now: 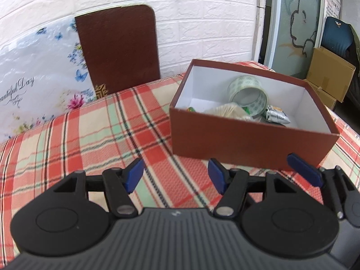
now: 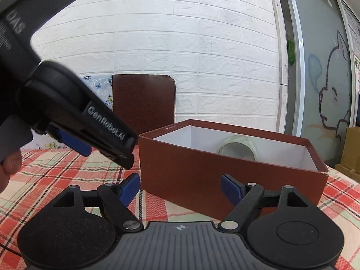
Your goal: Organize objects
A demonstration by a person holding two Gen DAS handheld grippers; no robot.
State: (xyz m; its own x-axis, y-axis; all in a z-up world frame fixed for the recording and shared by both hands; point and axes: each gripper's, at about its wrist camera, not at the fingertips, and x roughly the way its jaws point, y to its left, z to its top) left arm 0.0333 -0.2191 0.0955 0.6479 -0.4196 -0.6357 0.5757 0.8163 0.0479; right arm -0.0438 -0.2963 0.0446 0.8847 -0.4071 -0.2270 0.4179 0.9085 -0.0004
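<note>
A brown box with a white inside stands on the plaid tablecloth. In it lie a roll of clear tape, a beige crumpled item and a small snack packet. My left gripper is open and empty, just short of the box's near left corner. One blue pad of the right gripper shows at the right edge. In the right wrist view my right gripper is open and empty, close to the box's near wall. The tape peeks over the rim. The left gripper hangs at upper left.
A dark brown board leans on the white brick wall behind the table. A floral sheet stands at the left. Cardboard boxes and a glass door are off the table's right side.
</note>
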